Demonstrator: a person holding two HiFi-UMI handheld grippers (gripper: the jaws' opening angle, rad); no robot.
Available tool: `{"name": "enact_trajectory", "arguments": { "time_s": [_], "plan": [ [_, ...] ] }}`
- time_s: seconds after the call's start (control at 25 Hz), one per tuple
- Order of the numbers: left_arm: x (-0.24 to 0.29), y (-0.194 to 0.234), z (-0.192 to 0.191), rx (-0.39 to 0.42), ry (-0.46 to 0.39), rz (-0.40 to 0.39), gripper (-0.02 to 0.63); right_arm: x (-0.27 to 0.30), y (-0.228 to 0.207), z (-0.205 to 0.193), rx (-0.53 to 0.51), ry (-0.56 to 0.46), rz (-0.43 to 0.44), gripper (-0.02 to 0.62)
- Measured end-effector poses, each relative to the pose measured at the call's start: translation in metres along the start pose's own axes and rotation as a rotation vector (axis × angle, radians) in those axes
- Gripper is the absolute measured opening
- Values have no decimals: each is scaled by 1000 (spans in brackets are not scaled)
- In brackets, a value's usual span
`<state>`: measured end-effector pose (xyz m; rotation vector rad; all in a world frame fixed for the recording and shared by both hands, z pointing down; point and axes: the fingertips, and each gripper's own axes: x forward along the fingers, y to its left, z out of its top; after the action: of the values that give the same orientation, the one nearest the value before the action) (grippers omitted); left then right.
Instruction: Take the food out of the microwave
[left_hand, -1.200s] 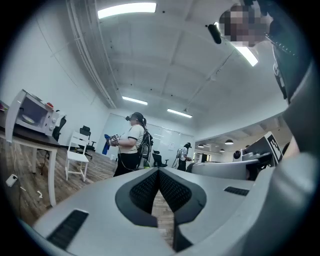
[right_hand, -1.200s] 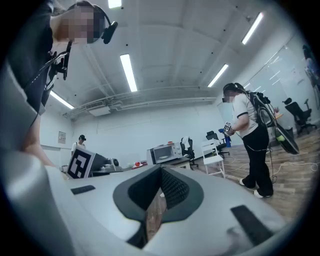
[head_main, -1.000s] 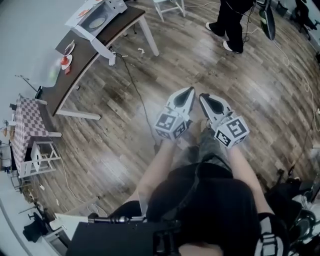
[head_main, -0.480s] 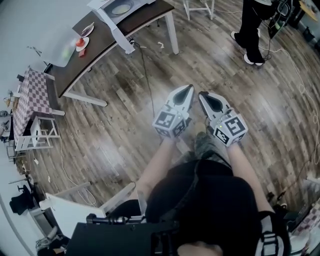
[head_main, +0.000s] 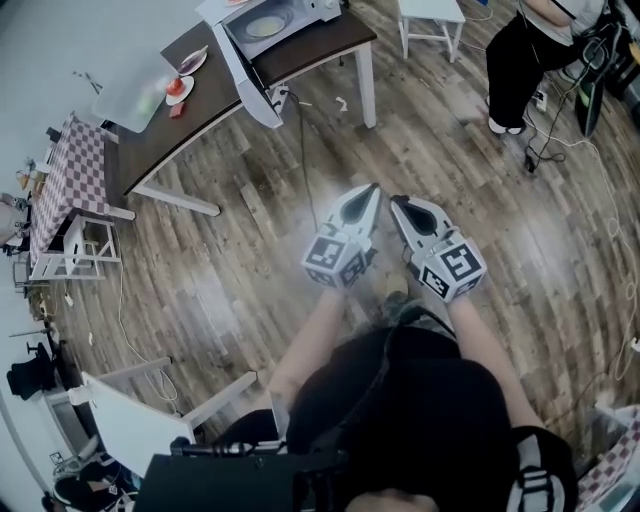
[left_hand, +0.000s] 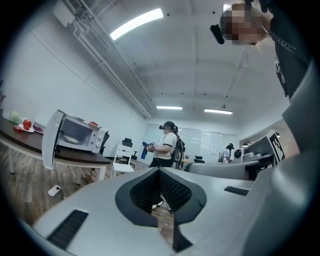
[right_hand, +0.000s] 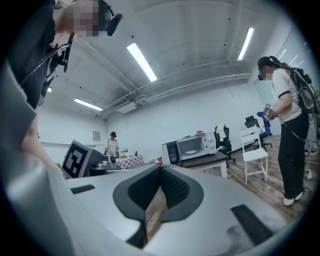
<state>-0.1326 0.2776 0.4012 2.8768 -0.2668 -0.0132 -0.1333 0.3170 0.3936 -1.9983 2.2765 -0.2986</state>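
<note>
The white microwave stands on a dark table at the top of the head view, its door swung open. Inside it lies a pale plate of food. My left gripper and right gripper are held side by side above the wooden floor, well short of the table, both shut and empty. The left gripper view shows the microwave at left with the plate inside, beyond the left gripper. In the right gripper view the microwave stands ahead of the right gripper.
A plate with red items sits on the table's left part. A white chair stands right of the table, a person beyond it. A cable runs over the floor. A checkered table is at left.
The table and microwave have shifted right and nearer in the head view as I walk toward them. Both grippers stay together, shut and empty.
</note>
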Motion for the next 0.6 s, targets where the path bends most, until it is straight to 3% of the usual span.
{"name": "enact_trajectory", "arguments": {
  "time_s": [0.32,0.6],
  "plan": [
    [45,33,2,16,-6,64,0,37,-42,11,39,-24,108,-2],
    [70,43,-2,-11,3,91,0,52,-72,11,68,-10,119,0]
  ]
}}
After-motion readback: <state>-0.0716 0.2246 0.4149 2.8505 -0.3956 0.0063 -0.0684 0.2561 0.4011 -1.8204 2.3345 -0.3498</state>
